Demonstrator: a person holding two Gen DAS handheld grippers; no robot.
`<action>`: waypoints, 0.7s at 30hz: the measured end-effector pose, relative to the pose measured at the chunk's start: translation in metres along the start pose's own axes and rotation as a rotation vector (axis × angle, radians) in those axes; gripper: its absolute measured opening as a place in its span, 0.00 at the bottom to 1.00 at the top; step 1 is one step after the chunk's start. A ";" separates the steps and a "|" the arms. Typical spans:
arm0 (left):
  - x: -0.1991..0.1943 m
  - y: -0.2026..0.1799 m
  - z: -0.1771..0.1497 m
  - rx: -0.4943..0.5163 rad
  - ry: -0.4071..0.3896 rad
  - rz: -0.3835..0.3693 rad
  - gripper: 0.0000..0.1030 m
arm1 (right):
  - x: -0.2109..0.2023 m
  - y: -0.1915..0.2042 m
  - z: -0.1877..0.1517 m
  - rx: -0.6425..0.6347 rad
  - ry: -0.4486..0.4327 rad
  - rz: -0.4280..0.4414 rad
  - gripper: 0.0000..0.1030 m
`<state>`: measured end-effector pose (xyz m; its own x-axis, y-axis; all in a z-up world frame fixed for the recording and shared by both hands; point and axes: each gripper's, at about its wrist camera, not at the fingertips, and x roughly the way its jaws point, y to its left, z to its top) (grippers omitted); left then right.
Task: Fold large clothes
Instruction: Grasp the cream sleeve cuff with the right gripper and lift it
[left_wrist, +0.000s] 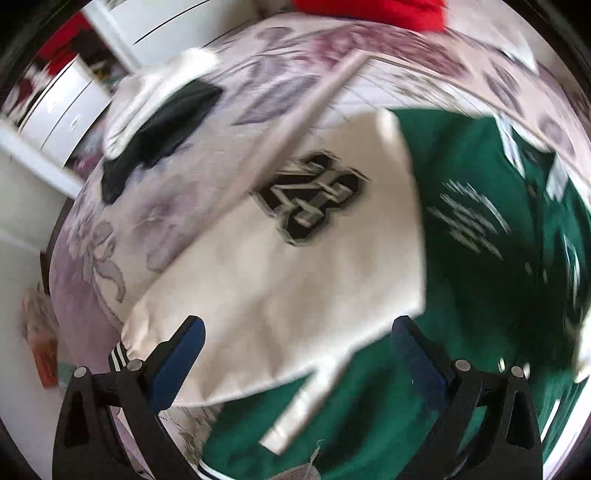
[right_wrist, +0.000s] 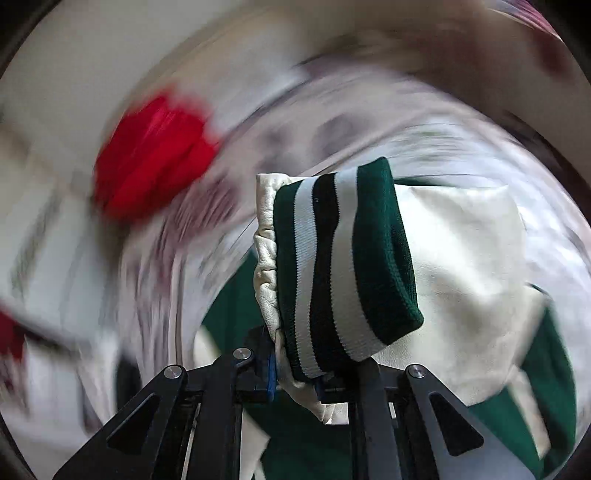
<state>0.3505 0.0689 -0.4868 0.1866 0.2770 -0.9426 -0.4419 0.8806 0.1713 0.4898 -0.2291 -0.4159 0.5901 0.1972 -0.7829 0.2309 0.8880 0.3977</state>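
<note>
Two grippers work over a green and cream varsity jacket (left_wrist: 480, 229) spread on a floral bedspread (left_wrist: 122, 229). In the left wrist view, the left gripper (left_wrist: 299, 343) sits at the bottom of the frame with its blue-padded fingers (left_wrist: 181, 354) spread wide and nothing between them. A cream sleeve (left_wrist: 280, 280) lies folded across the middle of the frame over the green body, with a black and grey number patch (left_wrist: 314, 199) near the centre. The green body fills the right half of the frame. A dark garment (left_wrist: 162, 136) with a white one beside it rests on the bedspread in the upper left, and a red cloth (left_wrist: 373, 11) shows at the top edge. White drawers (left_wrist: 62, 110) stand at the far left.

In the right wrist view, the right gripper (right_wrist: 295, 384) at the bottom centre is pinched on the gathered cream leather just below the sleeve's striped knit cuff (right_wrist: 343, 266). The cuff, banded green, white and black, stands upright in the middle of the frame. More cream sleeve (right_wrist: 476, 280) and green body lie behind it to the right. The surroundings are heavily blurred; a red shape (right_wrist: 155, 155) shows in the upper left.
</note>
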 end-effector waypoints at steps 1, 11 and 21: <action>0.006 0.011 0.006 -0.029 0.004 0.001 1.00 | 0.028 0.036 -0.009 -0.087 0.030 0.006 0.15; 0.027 0.052 0.029 -0.074 0.034 0.009 1.00 | 0.155 0.070 -0.112 -0.148 0.589 0.204 0.54; 0.013 -0.016 0.033 0.038 0.029 -0.064 1.00 | 0.042 -0.222 -0.083 0.584 0.354 -0.145 0.56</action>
<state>0.3887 0.0713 -0.4925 0.1871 0.2090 -0.9598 -0.3964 0.9101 0.1209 0.3994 -0.3834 -0.5771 0.2567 0.3053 -0.9170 0.7251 0.5665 0.3915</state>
